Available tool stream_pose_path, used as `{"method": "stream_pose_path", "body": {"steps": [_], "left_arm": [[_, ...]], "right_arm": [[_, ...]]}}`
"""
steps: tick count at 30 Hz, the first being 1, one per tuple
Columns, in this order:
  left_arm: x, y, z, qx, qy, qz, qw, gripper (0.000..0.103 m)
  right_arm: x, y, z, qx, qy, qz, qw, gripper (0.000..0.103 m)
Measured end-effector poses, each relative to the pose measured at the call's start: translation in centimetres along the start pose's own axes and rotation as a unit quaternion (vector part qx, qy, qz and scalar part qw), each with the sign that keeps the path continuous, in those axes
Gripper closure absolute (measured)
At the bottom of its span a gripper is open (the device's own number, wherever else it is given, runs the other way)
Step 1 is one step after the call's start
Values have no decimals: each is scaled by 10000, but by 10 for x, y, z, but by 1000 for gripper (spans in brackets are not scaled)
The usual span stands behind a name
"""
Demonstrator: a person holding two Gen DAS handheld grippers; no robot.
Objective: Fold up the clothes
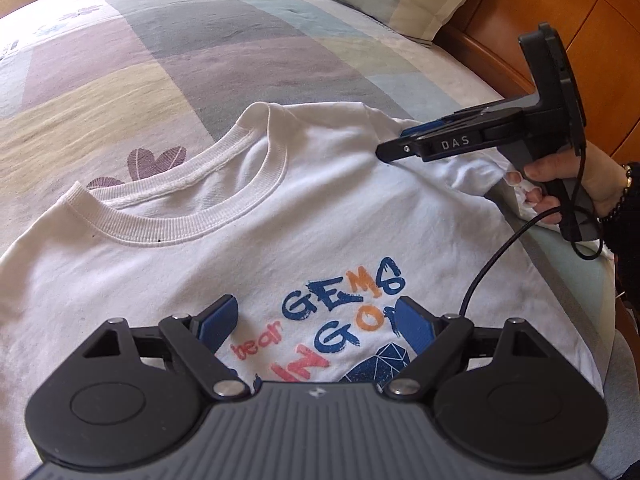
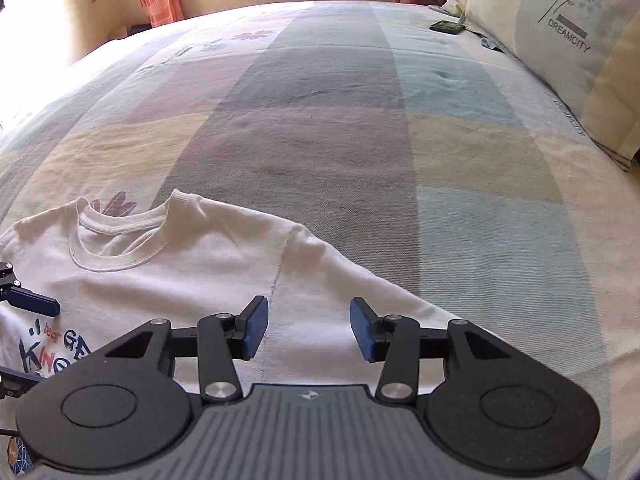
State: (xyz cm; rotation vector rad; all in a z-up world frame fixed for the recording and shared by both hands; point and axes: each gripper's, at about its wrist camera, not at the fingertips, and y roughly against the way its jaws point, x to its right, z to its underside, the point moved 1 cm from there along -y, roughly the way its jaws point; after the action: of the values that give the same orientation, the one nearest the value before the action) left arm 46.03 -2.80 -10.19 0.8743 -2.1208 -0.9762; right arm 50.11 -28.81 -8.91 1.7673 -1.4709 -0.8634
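Left tool point(image 1: 316, 330), released, over white T-shirt point(image 1: 240, 216) spread face-up on bed point(image 2: 360, 120); right tool point(image 2: 307, 330), released, above sleeve point(image 2: 340, 280), seemingly poised for gripping.

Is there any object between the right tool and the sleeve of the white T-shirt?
Nothing visible. The right tool hovers open directly over the white T-shirt at its sleeve, with only bare cloth between its fingers.
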Motion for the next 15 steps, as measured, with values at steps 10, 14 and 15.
{"method": "stream_pose_path", "body": {"steps": [10, 14, 15], "left_arm": [[5, -4, -2, -58, -115, -77, 9999, 17], [8, -4, -3, -74, -153, -86, 9998, 17], [8, -4, -3, -75, -151, -86, 9998, 17]], "right_arm": [[31, 33, -3, 848, -563, 63, 9948, 34], [84, 92, 38, 957, -731, 834, 9892, 34], [100, 105, 51, 913, -818, 1084, 9865, 34]]}}
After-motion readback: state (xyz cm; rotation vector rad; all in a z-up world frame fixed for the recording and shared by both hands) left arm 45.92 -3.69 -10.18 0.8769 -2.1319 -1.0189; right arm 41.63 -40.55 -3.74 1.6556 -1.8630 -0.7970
